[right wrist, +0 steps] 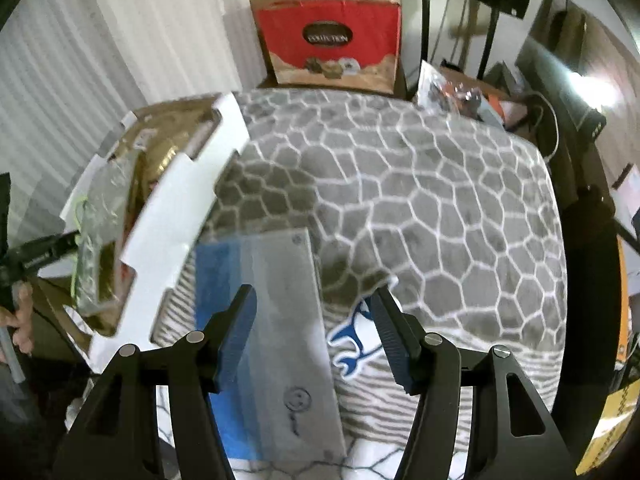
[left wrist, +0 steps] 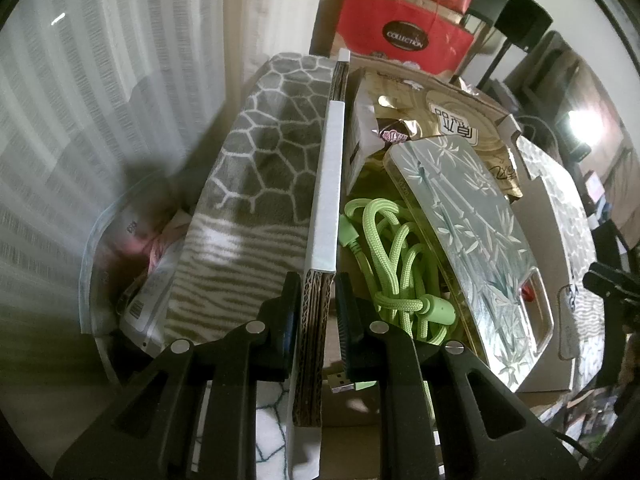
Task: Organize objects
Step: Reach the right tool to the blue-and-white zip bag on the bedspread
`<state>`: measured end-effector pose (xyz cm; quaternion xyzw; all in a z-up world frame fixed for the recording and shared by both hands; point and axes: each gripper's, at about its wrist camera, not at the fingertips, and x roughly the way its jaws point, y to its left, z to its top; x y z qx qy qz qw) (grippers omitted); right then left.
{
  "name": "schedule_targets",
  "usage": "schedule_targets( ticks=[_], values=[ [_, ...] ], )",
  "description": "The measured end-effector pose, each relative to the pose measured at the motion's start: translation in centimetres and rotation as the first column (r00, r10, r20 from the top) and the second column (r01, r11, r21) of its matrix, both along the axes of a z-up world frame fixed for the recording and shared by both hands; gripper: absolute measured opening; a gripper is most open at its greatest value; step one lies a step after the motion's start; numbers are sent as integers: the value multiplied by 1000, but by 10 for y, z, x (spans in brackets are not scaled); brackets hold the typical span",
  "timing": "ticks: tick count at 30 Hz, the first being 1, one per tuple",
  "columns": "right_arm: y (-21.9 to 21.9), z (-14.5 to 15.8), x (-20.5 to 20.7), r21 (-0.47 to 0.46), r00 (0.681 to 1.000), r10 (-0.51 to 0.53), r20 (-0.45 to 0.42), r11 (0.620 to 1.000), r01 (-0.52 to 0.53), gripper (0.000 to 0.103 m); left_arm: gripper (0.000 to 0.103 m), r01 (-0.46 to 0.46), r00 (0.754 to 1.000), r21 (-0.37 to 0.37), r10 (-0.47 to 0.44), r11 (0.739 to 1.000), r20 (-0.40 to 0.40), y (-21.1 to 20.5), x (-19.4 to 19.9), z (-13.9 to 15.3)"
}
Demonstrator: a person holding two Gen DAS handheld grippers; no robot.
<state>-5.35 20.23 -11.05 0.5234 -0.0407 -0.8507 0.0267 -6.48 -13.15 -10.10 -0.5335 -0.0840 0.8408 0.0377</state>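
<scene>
My left gripper [left wrist: 317,312] is shut on the near wall of an open cardboard box [left wrist: 326,184]. The box holds a coiled green cable [left wrist: 394,264], a flat case with a bamboo print [left wrist: 472,224] and gold packets [left wrist: 440,120]. The same box [right wrist: 176,216] lies at the left in the right wrist view. My right gripper [right wrist: 314,336] is open and empty above a grey and blue flat packet [right wrist: 280,320] on the patterned cloth [right wrist: 420,208]. Its left finger [right wrist: 236,332] overlaps the packet.
A red gift box [right wrist: 332,44] stands behind the table. A clear bag of small items [right wrist: 452,88] lies at the cloth's far right. White curtains hang to the left. A plastic bag with papers [left wrist: 132,272] lies left of the box. Black stands and furniture stand to the right.
</scene>
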Motion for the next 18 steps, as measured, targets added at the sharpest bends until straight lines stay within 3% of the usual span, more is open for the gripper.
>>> schedule_targets(
  ticks=[8, 13, 18],
  values=[
    [23, -14, 6, -21, 998, -48, 27, 999, 49, 61, 15, 2, 1000, -7, -2, 1000, 2, 2, -1, 0],
    [40, -19, 7, 0, 992, -123, 35, 992, 123, 61, 15, 3, 1000, -9, -3, 1000, 2, 2, -2, 1],
    [33, -27, 7, 32, 992, -117, 38, 993, 116, 61, 16, 4, 1000, -9, -4, 1000, 3, 2, -2, 1]
  ],
)
